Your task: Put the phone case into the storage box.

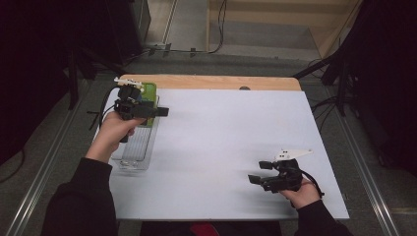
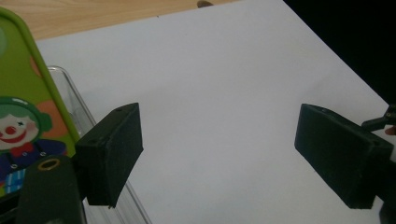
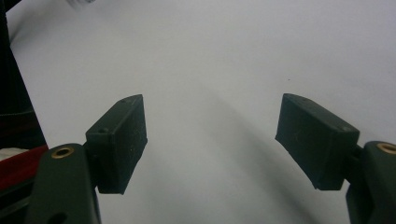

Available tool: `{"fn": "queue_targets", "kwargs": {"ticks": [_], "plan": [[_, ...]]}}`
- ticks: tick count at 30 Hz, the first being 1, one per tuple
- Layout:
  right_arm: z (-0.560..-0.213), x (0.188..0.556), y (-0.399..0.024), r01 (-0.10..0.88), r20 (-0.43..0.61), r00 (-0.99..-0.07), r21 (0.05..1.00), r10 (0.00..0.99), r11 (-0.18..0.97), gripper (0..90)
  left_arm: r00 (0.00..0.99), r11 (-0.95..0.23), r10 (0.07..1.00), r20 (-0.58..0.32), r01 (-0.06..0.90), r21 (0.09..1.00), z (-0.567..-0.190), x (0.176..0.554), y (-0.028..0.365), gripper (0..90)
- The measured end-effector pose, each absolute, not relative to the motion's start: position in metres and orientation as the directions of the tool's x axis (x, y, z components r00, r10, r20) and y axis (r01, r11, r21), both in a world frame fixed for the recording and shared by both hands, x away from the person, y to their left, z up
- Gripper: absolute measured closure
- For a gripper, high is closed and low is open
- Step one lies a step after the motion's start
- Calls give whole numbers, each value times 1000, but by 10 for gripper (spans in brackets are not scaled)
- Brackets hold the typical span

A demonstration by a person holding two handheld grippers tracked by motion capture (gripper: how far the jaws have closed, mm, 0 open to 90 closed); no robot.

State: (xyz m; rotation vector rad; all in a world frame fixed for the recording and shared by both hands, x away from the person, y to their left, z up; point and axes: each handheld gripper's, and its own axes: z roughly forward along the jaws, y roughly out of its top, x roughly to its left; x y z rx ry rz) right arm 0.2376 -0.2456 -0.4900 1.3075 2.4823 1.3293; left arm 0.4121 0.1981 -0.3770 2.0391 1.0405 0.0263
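A white-covered worktop (image 1: pixel 231 147) is seen at centre, its bare wooden edge (image 1: pixel 211 81) exposed at 12 o'clock. Grey floor (image 1: pixel 59 147) with metal rails (image 1: pixel 366 172) is shown at 3 and 9 o'clock. Black cables (image 1: pixel 196 49) and pale wooden boards (image 1: pixel 275 19) are seen at 12 o'clock.

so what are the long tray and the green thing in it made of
The tray looks like clear hard plastic: the white table cover shows through its glossy walls. The green thing seems to be glossy printed plastic or coated card, going by the highlights on its clown picture; which one is hard to tell.
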Motion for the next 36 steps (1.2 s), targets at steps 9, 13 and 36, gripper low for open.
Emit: {"fn": "queue_targets", "kwargs": {"ticks": [9,13,36], "plan": [[-490,238,-247,668,344,-638,693,688,273,231,670,-328,661,-338,663,673,-388,400,191,157],[-490,238,-247,668,342,-638,692,690,275,230,688,-342,644,-335,650,679,-394,396,189,175],[-493,240,-248,694,355,-615,667,704,269,230,714,-352,624,-317,619,702,-412,369,189,180]]}}
